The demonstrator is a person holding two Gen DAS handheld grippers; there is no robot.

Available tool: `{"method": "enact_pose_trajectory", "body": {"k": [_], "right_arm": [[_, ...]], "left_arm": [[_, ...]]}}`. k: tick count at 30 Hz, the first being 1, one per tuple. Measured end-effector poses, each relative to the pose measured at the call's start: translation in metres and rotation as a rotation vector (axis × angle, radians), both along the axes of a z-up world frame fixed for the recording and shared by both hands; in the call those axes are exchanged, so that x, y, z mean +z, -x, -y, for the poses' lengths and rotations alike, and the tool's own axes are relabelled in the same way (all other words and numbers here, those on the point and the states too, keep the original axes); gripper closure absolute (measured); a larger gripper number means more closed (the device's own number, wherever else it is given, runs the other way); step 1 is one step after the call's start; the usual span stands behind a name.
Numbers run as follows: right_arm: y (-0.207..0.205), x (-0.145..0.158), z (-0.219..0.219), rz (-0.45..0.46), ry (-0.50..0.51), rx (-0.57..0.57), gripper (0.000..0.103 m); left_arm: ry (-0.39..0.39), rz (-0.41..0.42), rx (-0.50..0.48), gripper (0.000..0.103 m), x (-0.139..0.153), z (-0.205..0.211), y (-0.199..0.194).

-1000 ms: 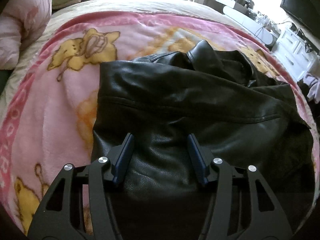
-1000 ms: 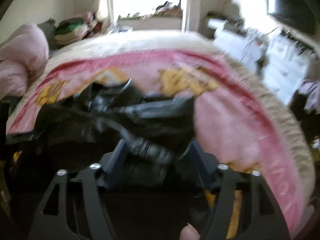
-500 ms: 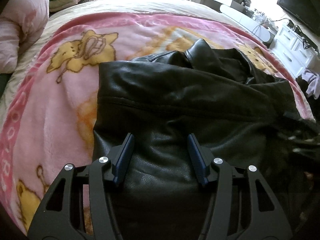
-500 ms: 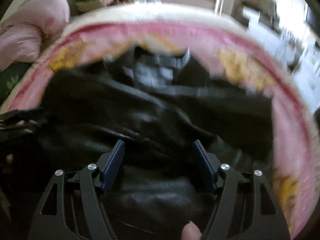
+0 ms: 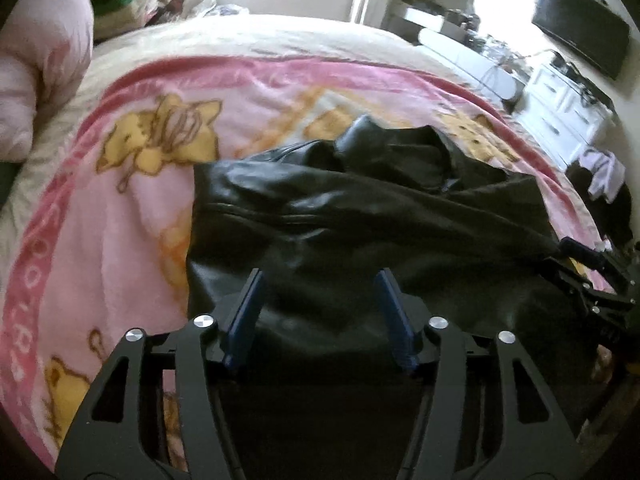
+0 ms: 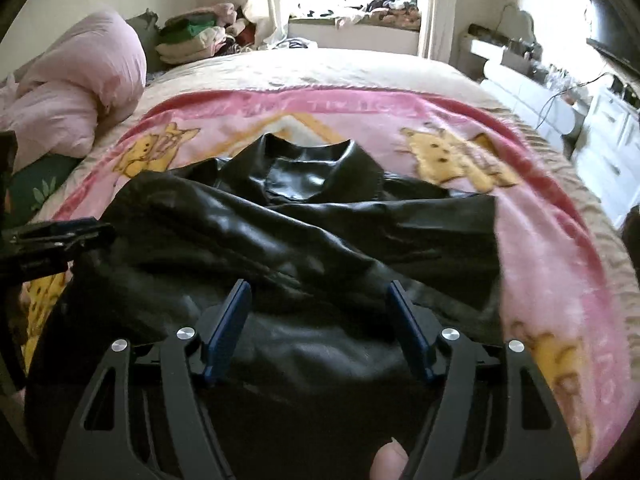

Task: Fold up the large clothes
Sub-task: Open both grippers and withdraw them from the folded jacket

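A black leather jacket (image 5: 360, 216) lies on the pink cartoon blanket (image 5: 132, 216), collar (image 6: 308, 168) at the far end and sleeves crossed over the body (image 6: 320, 240). My left gripper (image 5: 320, 280) hovers over the jacket's near left part. Its jaws are opening and nothing is pinched between the blue pads (image 5: 244, 320). My right gripper (image 6: 318, 286) stands open above the near middle of the jacket, gripping nothing. Each gripper shows at the edge of the other's view: the right gripper (image 5: 588, 268) and the left gripper (image 6: 60, 236).
A pink duvet (image 6: 80, 100) is bunched at the bed's left, with a clothes pile (image 6: 192, 40) behind it. A white dresser (image 6: 608, 140) and a dark TV (image 5: 580, 40) stand to the right. A thumb tip (image 6: 388, 464) shows at the bottom edge.
The right gripper swung from the jacket's right side to over its middle, and now shows in the left view. The left gripper lifted back a little and its jaws spread slightly.
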State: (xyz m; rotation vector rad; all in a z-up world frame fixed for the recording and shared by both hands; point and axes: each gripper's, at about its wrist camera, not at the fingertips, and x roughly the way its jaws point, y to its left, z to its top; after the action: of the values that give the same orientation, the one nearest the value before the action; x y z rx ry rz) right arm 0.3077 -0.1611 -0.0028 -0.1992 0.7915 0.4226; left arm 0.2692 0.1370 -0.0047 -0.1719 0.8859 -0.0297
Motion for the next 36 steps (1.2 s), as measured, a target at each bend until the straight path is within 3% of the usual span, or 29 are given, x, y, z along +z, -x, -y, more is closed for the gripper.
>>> {"method": "enact_pose_trajectory", "body": {"k": [3,8,12,15,18,21,26,32,36], "right_arm": [[0.014,-0.002,0.006,0.006,0.024,0.009,0.032],[0.031,-0.025,0.003,-0.001,0.095,0.005,0.032],[0.027,-0.053,0.005,-0.083,0.135,-0.023,0.031],[0.026,-0.06,0.004,-0.077,0.147,-0.025,0.031],[0.03,-0.055,0.006,-0.057,0.141,-0.026,0.03],[0.037,-0.047,0.007,-0.024,0.141,-0.031,0.02],[0.054,-0.029,-0.001,0.068,0.182,-0.006,0.01],[0.07,-0.01,-0.002,0.164,0.2,-0.016,0.007],[0.083,0.004,0.001,0.195,0.162,-0.011,0.007]], "left_arm": [[0.001,-0.027,-0.032,0.052,-0.008,0.011,0.008],[-0.084,-0.081,-0.064,0.051,-0.028,0.025,0.015],[-0.066,-0.098,-0.068,0.05,-0.04,0.023,0.015],[-0.07,-0.104,-0.063,0.05,-0.045,0.023,0.012],[-0.084,-0.083,-0.059,0.048,-0.038,0.027,0.018],[-0.066,-0.073,-0.057,0.044,-0.032,0.027,0.023],[-0.002,-0.036,-0.052,0.029,-0.012,0.024,0.033],[0.001,0.055,-0.039,0.011,0.019,0.021,0.054],[0.007,0.107,-0.03,0.009,0.038,0.022,0.07]]}}
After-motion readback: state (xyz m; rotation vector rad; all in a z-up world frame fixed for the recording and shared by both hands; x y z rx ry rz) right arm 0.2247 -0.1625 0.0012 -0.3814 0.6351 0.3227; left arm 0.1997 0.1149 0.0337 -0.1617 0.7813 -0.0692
